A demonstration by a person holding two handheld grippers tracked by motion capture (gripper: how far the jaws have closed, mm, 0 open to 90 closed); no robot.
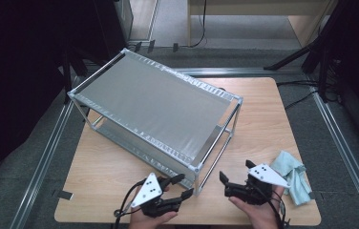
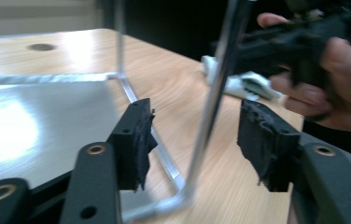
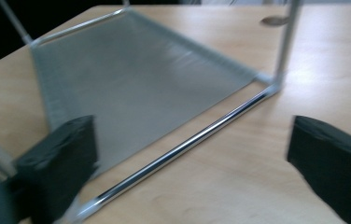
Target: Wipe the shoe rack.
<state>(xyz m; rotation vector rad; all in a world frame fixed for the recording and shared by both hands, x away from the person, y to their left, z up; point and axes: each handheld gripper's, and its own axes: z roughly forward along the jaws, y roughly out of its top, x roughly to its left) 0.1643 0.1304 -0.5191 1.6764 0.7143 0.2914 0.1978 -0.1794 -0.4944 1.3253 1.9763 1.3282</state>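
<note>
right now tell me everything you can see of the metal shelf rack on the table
The metal shelf rack is a two-tier frame of thin shiny tubes with dull grey sheet shelves, top and bottom. It stands upright and skewed on the wooden table, all four posts down. Its near corner post stands between the open jaws of the left gripper, untouched. The light blue cloth lies apart from it.

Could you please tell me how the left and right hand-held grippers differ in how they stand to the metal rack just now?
The left hand-held gripper has the metal rack's near corner post between its open jaws, untouched; the right hand-held gripper has only bare table between its open jaws. The left sits closer to the rack than the right. Both point toward it.
</note>
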